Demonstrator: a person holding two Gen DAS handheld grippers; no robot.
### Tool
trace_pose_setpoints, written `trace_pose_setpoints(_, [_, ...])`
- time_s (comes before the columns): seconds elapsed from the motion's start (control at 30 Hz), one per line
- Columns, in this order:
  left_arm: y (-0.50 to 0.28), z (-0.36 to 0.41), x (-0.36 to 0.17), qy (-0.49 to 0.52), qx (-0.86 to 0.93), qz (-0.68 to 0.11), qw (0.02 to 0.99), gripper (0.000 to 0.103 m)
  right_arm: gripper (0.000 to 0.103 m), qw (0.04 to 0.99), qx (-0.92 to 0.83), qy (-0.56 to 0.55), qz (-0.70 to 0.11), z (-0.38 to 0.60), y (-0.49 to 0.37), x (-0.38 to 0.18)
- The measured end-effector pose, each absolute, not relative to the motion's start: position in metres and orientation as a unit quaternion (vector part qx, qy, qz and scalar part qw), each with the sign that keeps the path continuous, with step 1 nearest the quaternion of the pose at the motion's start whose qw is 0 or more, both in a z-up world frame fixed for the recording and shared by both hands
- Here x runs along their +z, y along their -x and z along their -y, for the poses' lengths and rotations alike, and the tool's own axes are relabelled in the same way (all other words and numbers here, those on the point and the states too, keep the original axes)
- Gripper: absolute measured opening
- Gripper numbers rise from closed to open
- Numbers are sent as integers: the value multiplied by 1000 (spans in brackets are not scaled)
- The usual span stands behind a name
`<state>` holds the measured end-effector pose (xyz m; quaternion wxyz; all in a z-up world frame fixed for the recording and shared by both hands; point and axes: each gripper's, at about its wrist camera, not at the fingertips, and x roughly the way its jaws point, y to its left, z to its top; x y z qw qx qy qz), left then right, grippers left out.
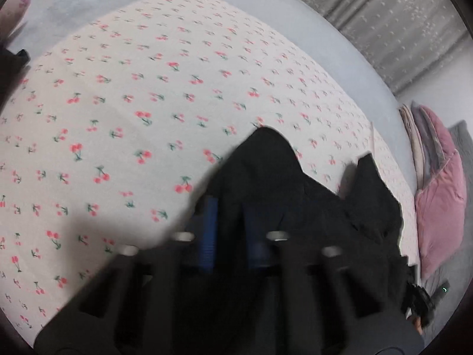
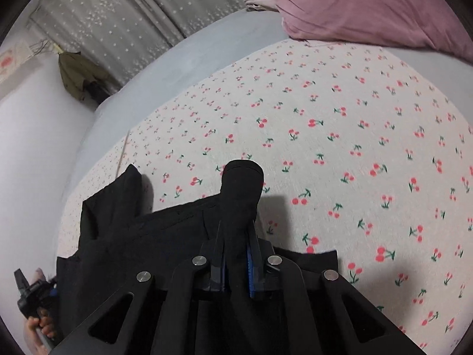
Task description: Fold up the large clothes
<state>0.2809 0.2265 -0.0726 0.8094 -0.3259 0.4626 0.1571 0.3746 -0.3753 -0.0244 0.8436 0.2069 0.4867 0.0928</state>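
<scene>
A black garment (image 1: 295, 195) lies crumpled on the cherry-print sheet (image 1: 147, 88), close in front of both grippers. My left gripper (image 1: 230, 210), blurred, is shut, with black cloth bunched between its blue pads and rising to a peak beyond them. In the right wrist view the garment (image 2: 147, 236) spreads to the left. My right gripper (image 2: 236, 227) is shut on a fold of it, and a stub of cloth sticks out past the tips. The left gripper (image 2: 32, 293) and the hand holding it show at the lower left edge.
The cherry-print sheet (image 2: 354, 148) covers a grey-blue bed (image 2: 177, 59). Pink pillows (image 1: 440, 195) (image 2: 369, 3) are stacked at the bed's end. A grey starred curtain (image 1: 384, 14) hangs behind, and an olive garment (image 2: 77, 74) hangs beside it by the wall.
</scene>
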Motion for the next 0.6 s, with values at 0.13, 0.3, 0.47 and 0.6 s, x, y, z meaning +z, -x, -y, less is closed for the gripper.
trace_pose_setpoints(0.13, [-275,-236,-50,341,144,-403,837,5,6,871,95,-208,-434,387,-373,-3])
trace_pose_setpoints(0.3, [-290,-229,-12,319,140,-319,881,5,6,910,99,-197,-351,384,-376,50])
trace_pose_setpoints(0.47, [-333,-226,-36,291,160,-334,882,5,6,921,60,-205,-326,388,-394,46])
trace_pose_setpoints(0.6, [-353,-232,-68,290,182,-345,874,3,6,897,37,-237,-371,393,-424,-12])
